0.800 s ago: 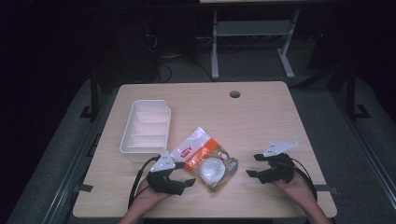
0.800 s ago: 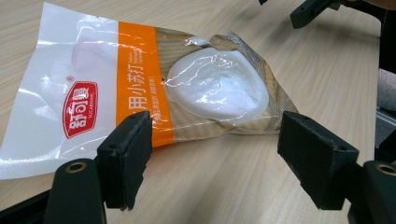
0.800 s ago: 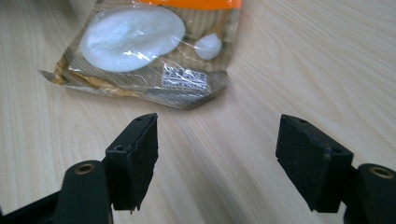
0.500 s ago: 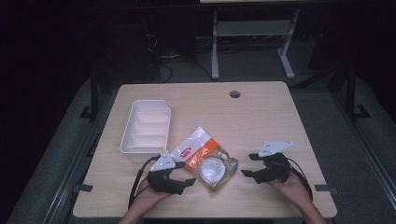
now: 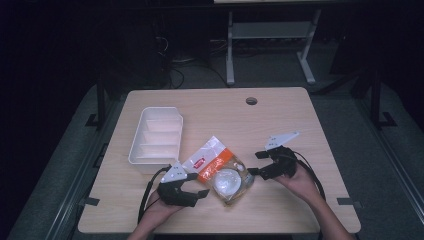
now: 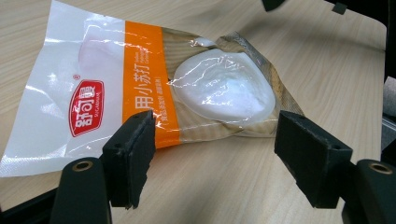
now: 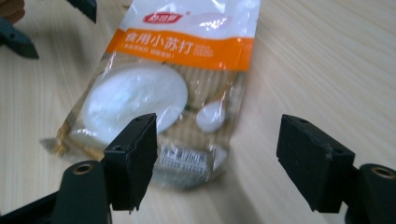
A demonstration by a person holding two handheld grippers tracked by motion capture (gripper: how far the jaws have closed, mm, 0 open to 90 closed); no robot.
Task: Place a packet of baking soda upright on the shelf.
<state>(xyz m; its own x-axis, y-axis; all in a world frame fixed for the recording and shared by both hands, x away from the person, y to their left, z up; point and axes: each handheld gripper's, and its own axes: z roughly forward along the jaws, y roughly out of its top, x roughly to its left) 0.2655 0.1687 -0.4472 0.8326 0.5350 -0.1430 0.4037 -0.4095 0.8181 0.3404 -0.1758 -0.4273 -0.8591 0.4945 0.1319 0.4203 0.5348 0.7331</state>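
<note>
A plastic packet point(image 5: 220, 167) with a white top, an orange band and a picture of white powder lies flat on the wooden table point(image 5: 215, 115) near its front. The left gripper point(image 5: 196, 184) stands open just left of the packet, its jaws wide on either side of the packet's lower edge point(image 6: 219, 135) without touching it. Open too, the right gripper point(image 5: 257, 163) sits at the packet's right end; its jaws hang over that end of the packet point(image 7: 182, 158), apart from it. The packet point(image 6: 140, 84) rests free on the table.
A white divided tray point(image 5: 156, 136) stands at the left of the table, behind the left gripper. A round cable hole point(image 5: 251, 101) is at the table's back. Bare wood lies behind and to the right of the packet.
The right gripper has moved left toward the packet's right end. The left gripper and the packet have stayed put.
</note>
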